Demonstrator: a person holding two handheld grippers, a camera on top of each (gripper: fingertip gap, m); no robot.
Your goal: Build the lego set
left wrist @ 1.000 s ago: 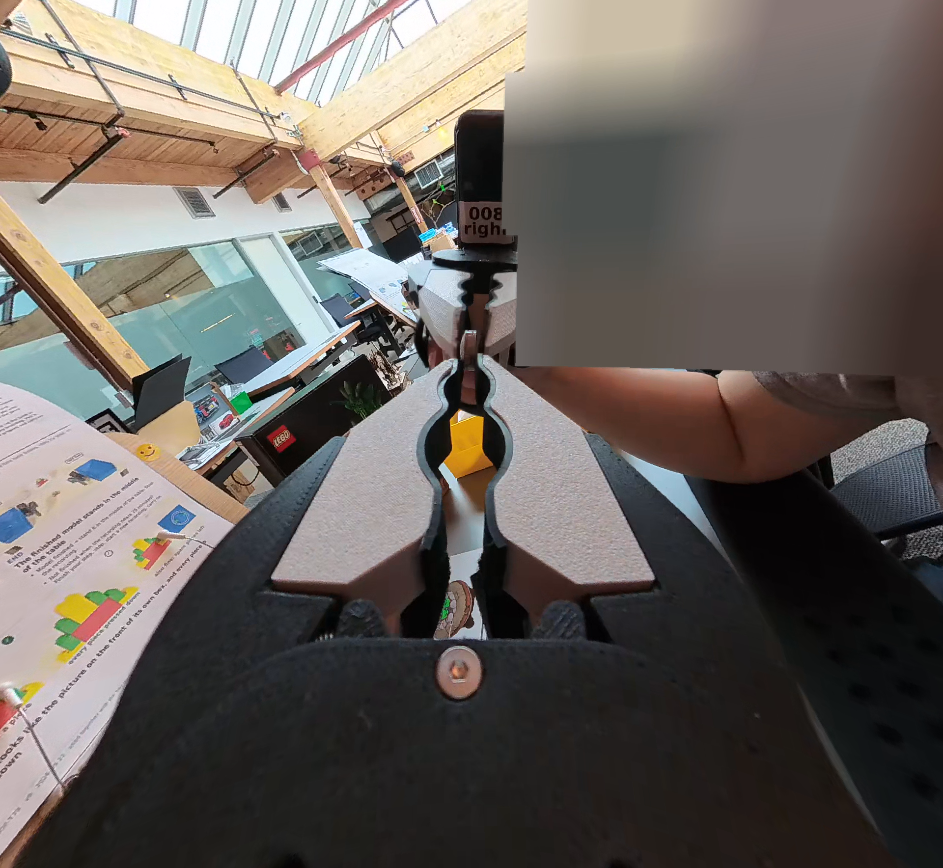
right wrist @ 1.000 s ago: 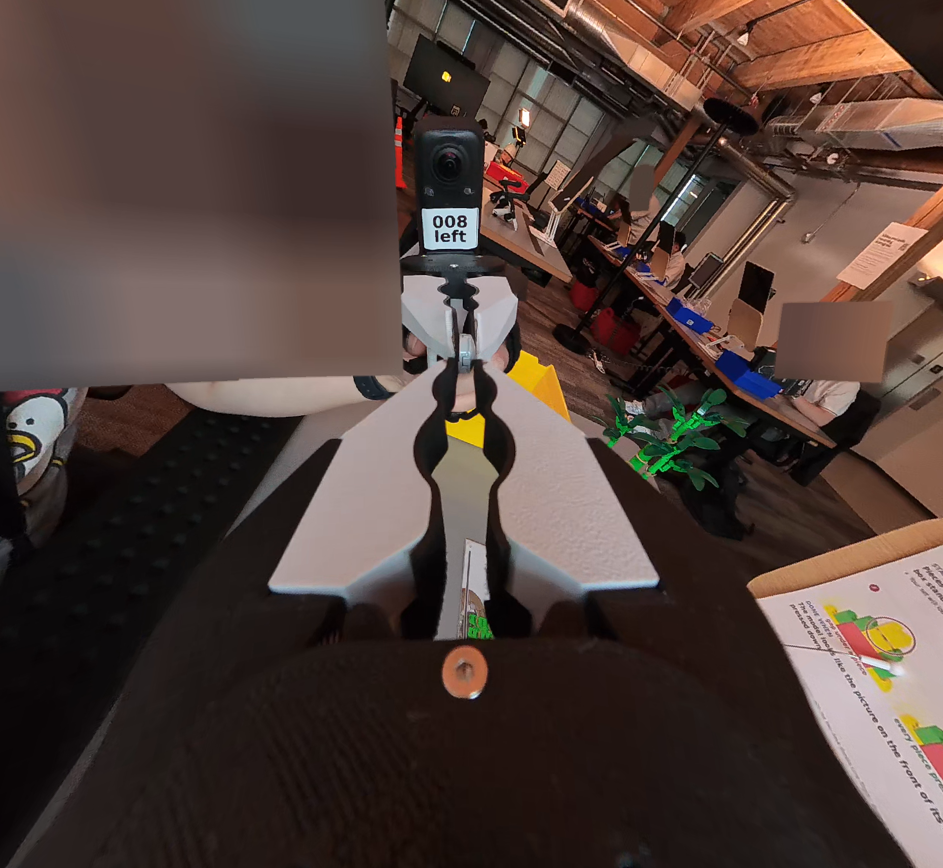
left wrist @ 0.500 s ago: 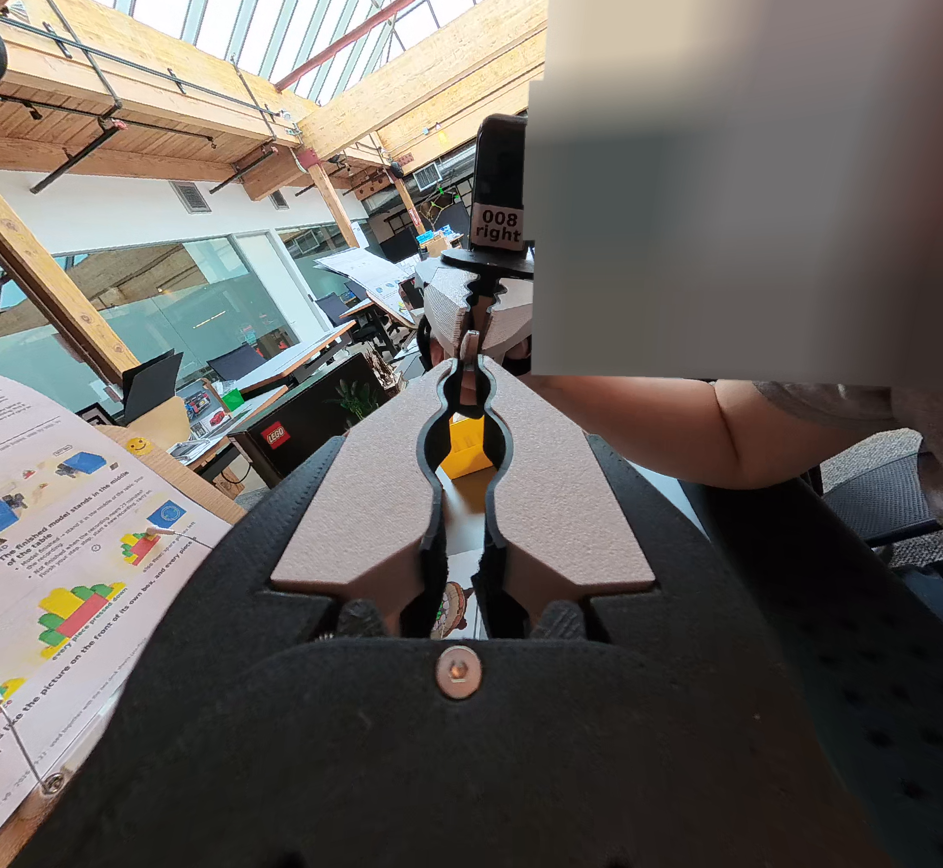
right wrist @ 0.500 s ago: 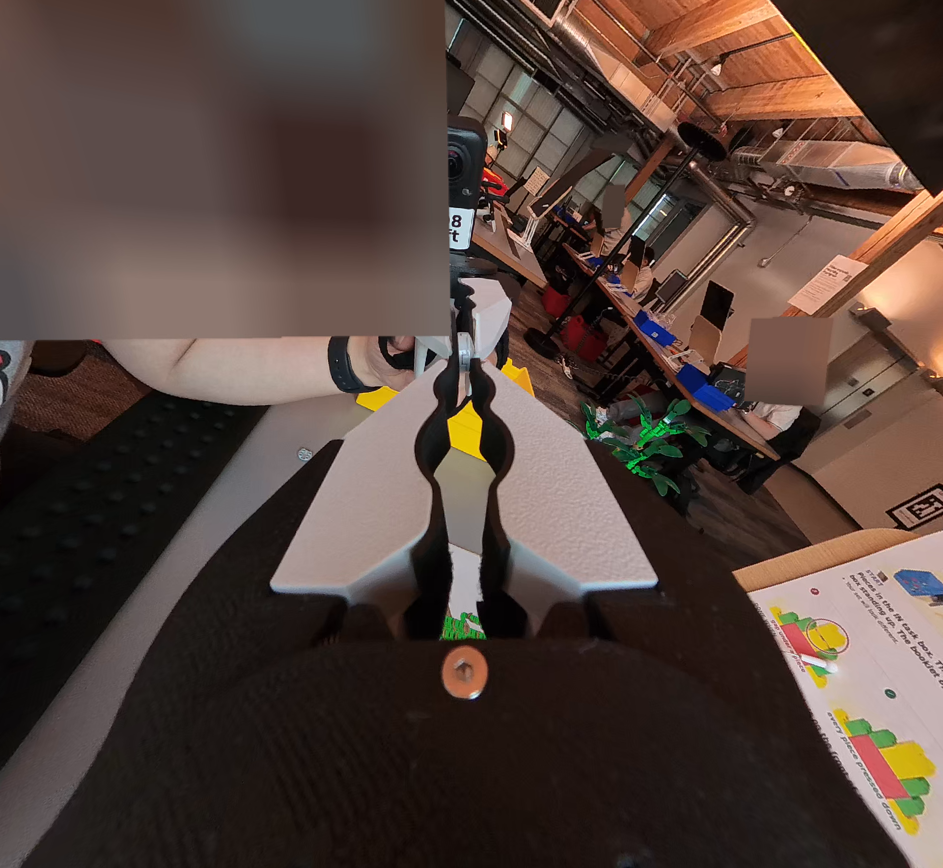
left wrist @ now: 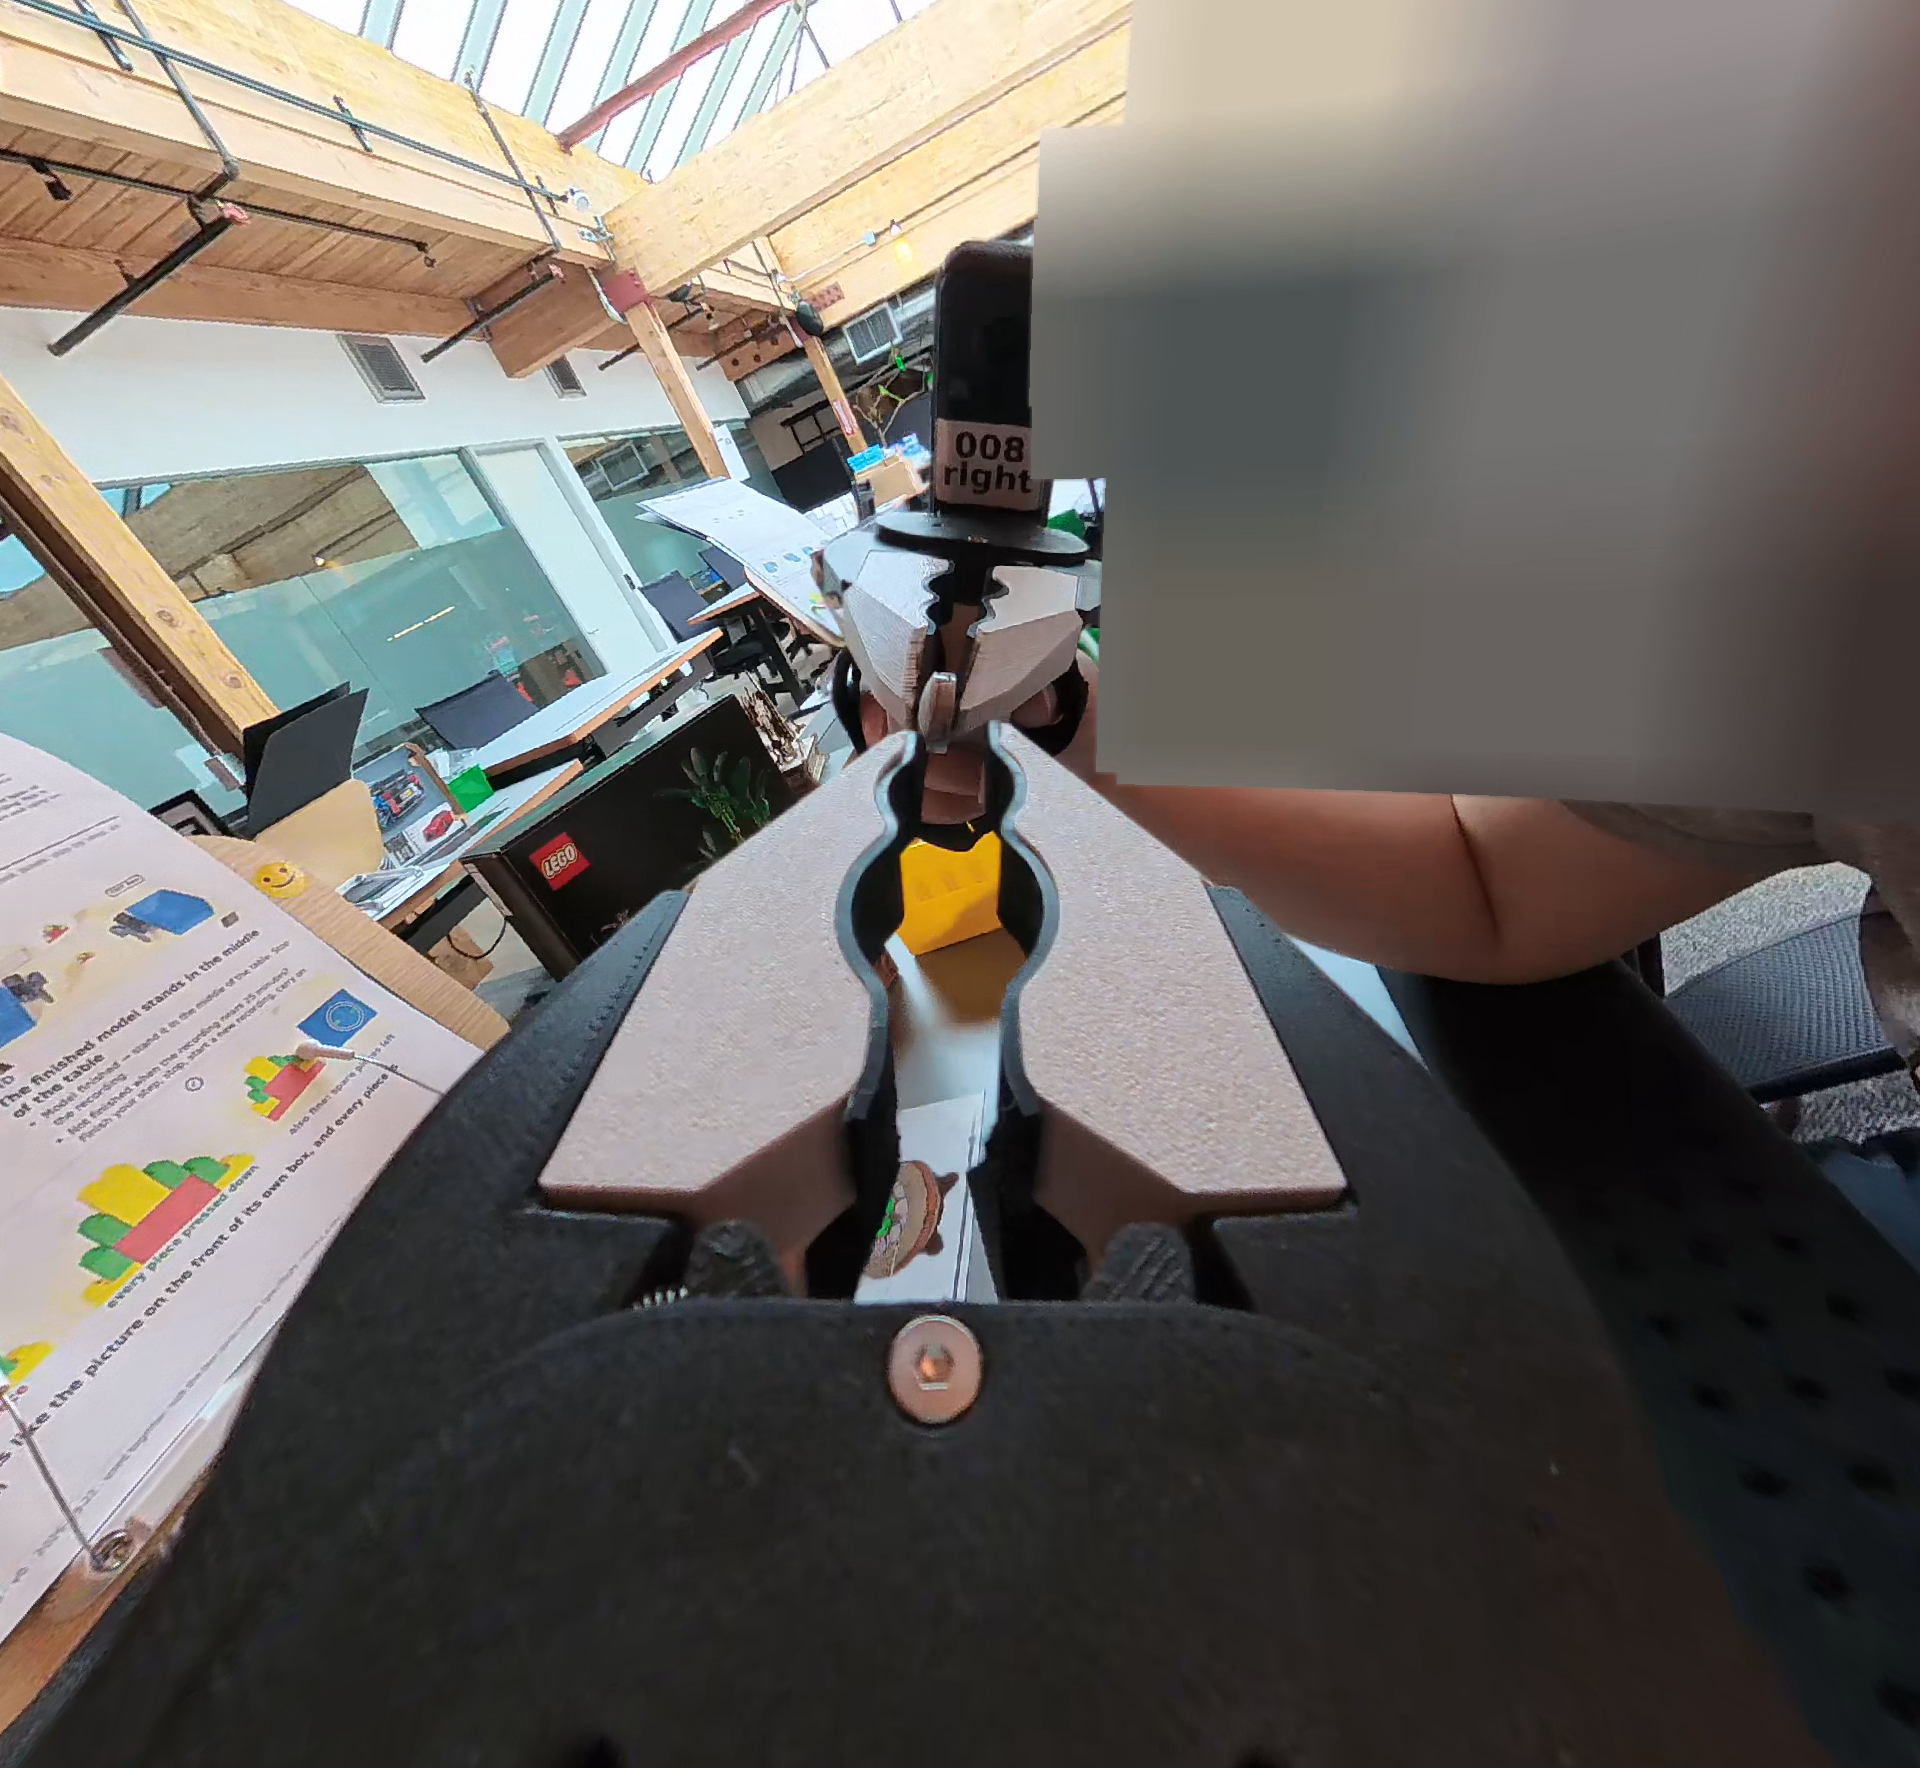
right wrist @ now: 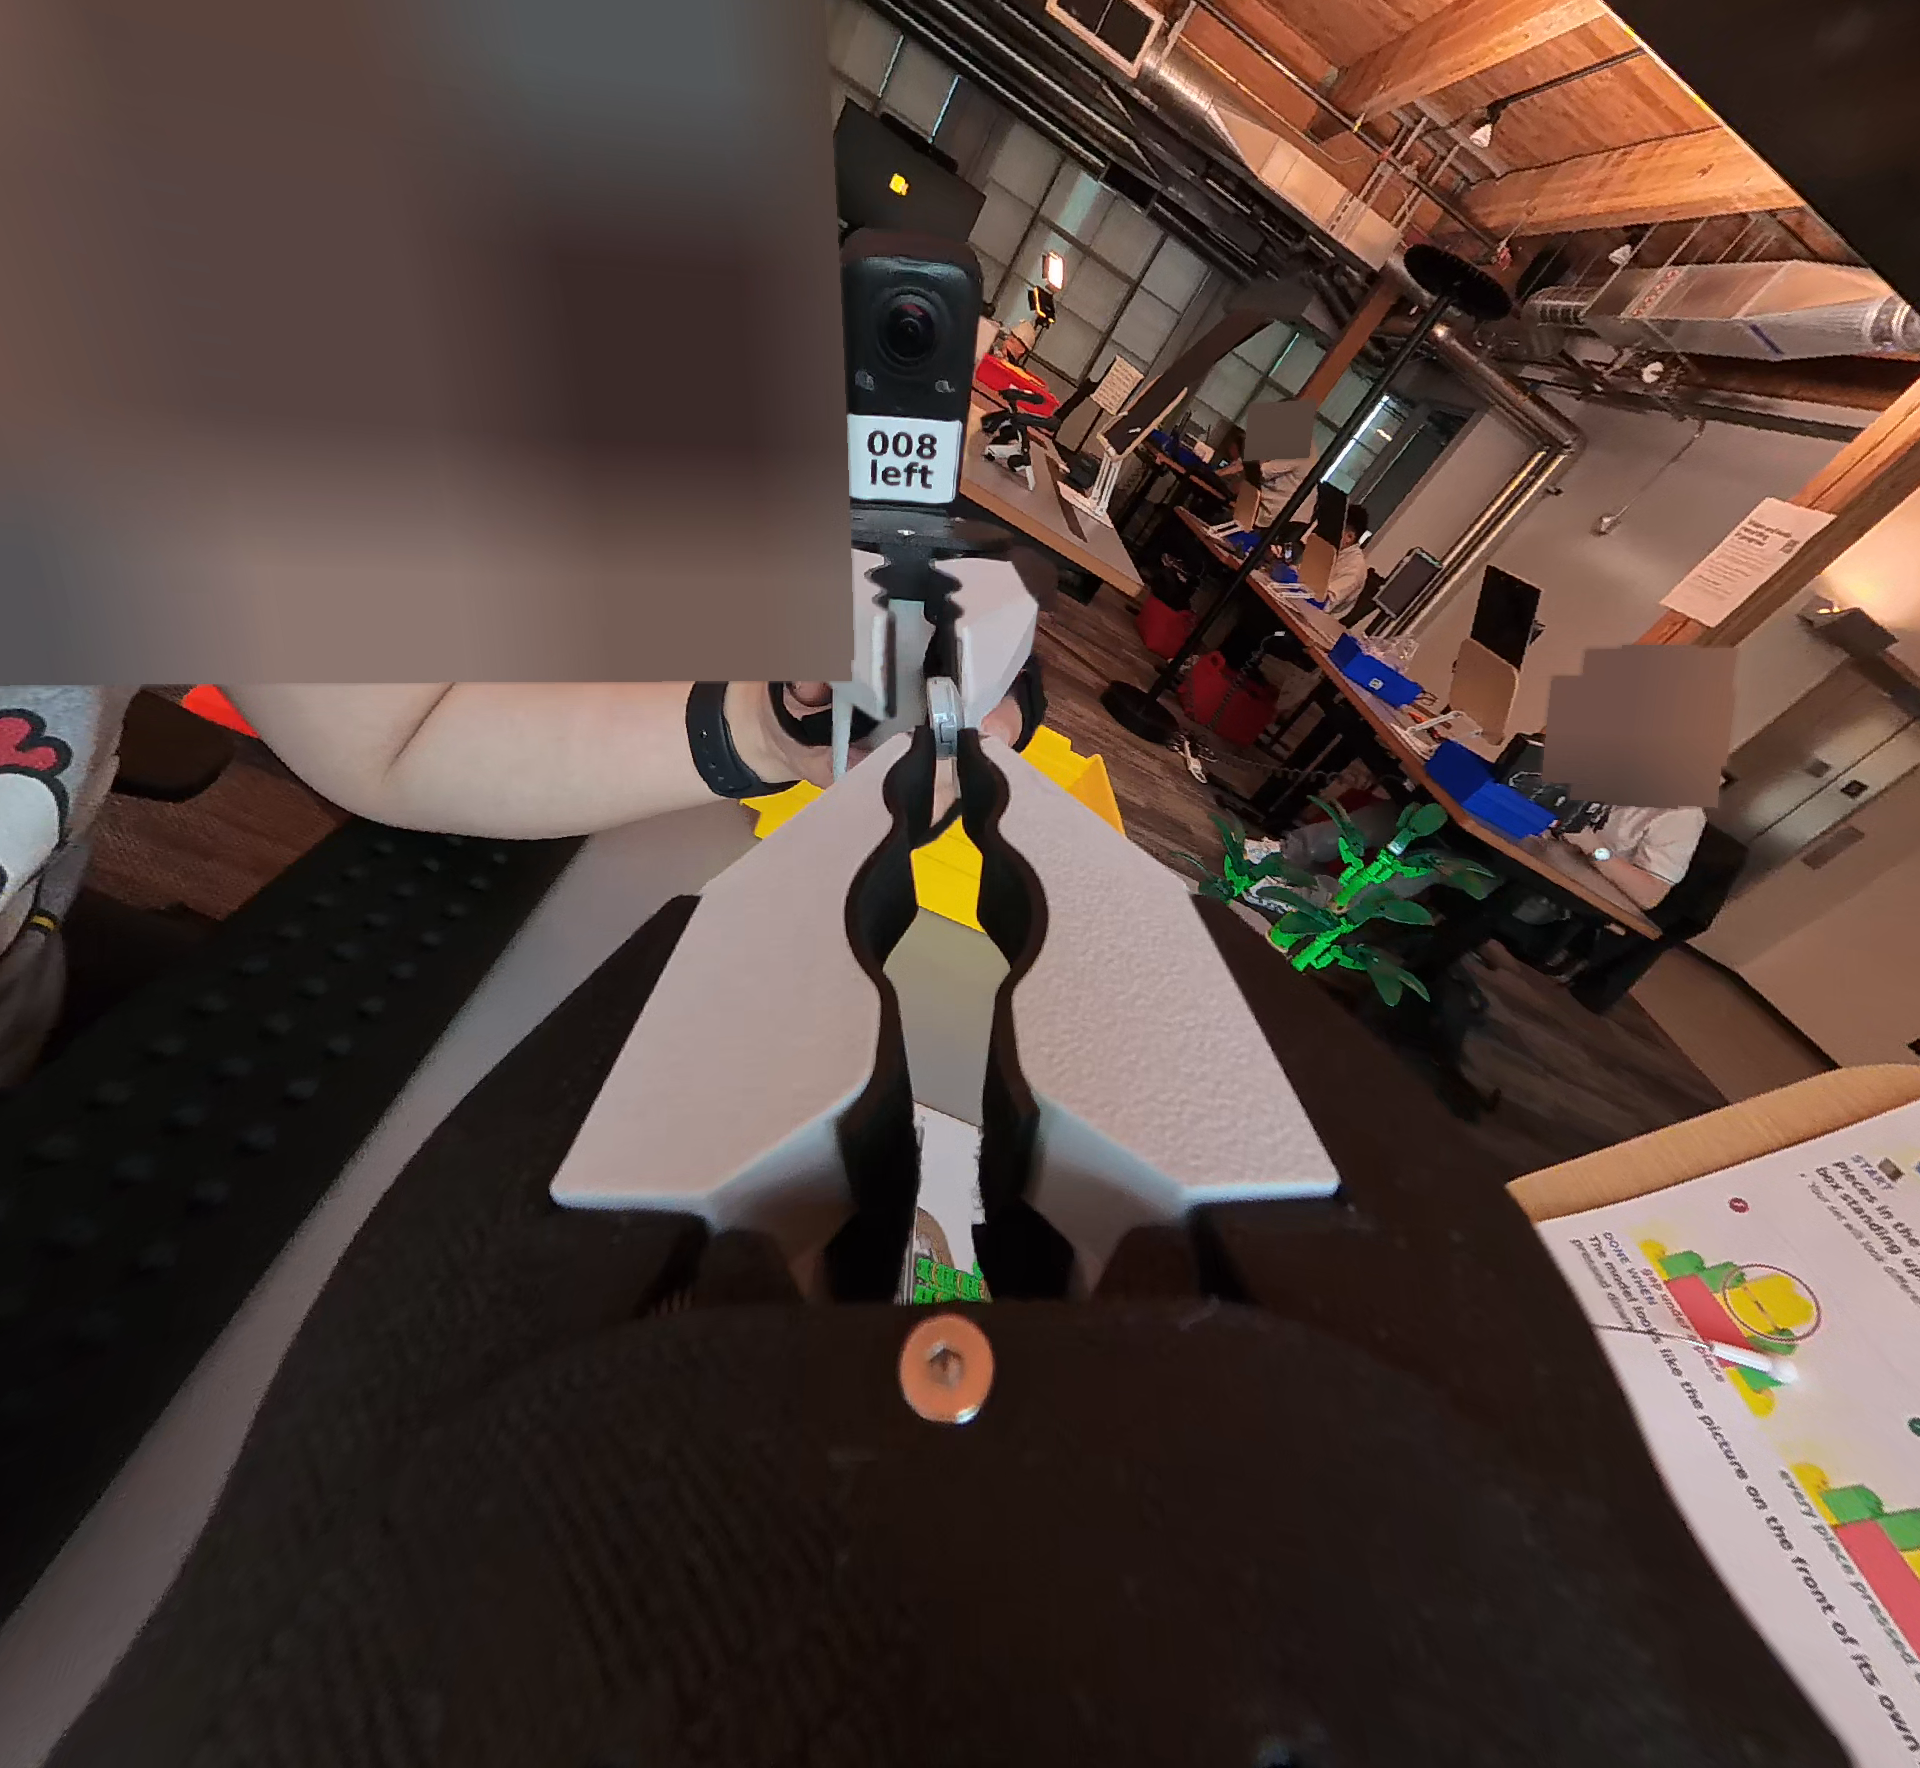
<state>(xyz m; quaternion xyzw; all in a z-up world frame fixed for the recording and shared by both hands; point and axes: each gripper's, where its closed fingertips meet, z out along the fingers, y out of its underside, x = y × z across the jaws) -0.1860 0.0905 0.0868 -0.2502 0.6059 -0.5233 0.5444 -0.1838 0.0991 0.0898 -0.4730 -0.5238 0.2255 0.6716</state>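
Left gripper (left wrist: pixel 943 750) and right gripper (right wrist: pixel 940 750) tip to tip at frame centre, fingers closed together on one small grey lego piece (left wrist: pixel 940 702). Below, printed card (left wrist: pixel 928 1199) on pale grey tabletop (right wrist: pixel 940 1022). Beyond, yellow plastic bin (left wrist: pixel 951 895). Lower left, illustrated instruction sheet (left wrist: pixel 156 1126).
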